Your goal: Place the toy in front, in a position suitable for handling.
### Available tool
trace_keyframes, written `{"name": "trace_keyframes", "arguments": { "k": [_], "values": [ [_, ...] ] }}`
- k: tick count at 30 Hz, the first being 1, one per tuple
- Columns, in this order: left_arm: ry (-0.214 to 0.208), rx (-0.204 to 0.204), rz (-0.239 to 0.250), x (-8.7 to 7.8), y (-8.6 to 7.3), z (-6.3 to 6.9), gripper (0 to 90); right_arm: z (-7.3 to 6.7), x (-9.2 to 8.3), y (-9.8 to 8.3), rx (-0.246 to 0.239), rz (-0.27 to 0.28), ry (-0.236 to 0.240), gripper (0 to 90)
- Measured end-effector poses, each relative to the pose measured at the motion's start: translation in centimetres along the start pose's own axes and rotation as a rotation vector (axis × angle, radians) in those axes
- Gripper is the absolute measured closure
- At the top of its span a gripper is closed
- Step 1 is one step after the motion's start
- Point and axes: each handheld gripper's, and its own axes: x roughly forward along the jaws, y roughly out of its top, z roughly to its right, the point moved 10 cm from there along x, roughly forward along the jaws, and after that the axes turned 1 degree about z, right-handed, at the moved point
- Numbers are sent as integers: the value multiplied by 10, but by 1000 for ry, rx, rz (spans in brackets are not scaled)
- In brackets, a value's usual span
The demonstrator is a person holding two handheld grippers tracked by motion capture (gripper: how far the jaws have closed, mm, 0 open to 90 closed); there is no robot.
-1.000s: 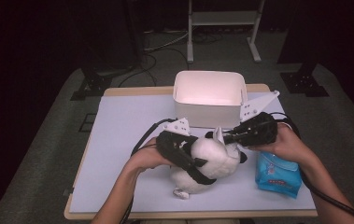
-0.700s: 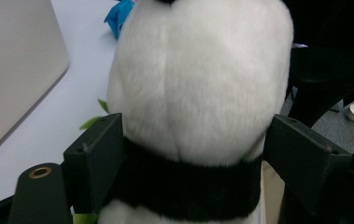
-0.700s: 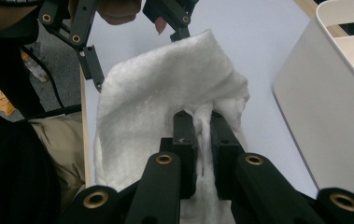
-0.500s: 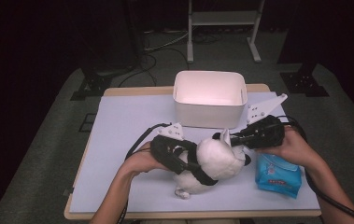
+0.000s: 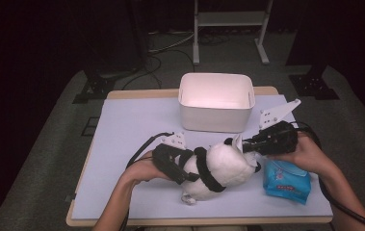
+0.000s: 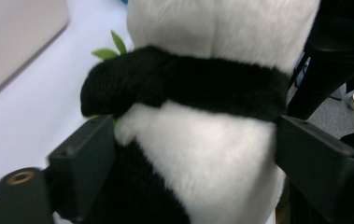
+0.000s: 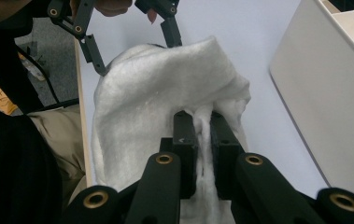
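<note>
1. The table [image 5: 122,144], covered in a pale sheet, carries the white bin [image 5: 216,103] at its far middle. The bin looks bare inside and has not moved over the last second.

2. The plush panda [image 5: 223,166] lies on the sheet in front of the bin, between my two hands. It has sunk since a second ago, when I held it a little higher, and now appears to rest on the table near the front edge.

3. My left gripper [image 5: 189,168] straddles the panda's body, one jaw on each flank by the black band. Its jaws have just been opening. In the left gripper view the left pad [image 6: 83,161] sits against the fur without squeezing, so I judge the body released or nearly so.

4. My right gripper [image 7: 203,123] has stayed clamped on a pinch of white fur at the panda's head end.

5. The blue tissue pack [image 5: 286,180] lies just beside my right hand, untouched throughout.

6. My reading: the toy has been set down and I am regripping the body. The right pinch alone now controls it, and such a thin fold could slip if I lift toward the bin.
</note>
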Motion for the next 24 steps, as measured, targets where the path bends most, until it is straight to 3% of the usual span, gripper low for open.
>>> {"name": "trace_keyframes", "arguments": {
  "k": [7, 9, 12, 15, 24],
  "values": [
    [-3, 2, 10, 8, 0, -1, 90, 2, 2, -4, 5, -6, -7, 834],
    [-2, 28, 11, 9, 1, 0, 147, 3, 2, -5, 7, -9, -8, 834],
    [18, 30, 36, 6, 5, 0, 303, 5, 1, -7, 18, -9, -19, 834],
    [36, 47, 38, 2, 8, -1, 384, 7, -1, -8, 31, 16, -18, 834],
    [81, 80, 4, -11, 21, -5, 415, 11, -6, -7, 52, 58, -27, 833]
  ]
}}
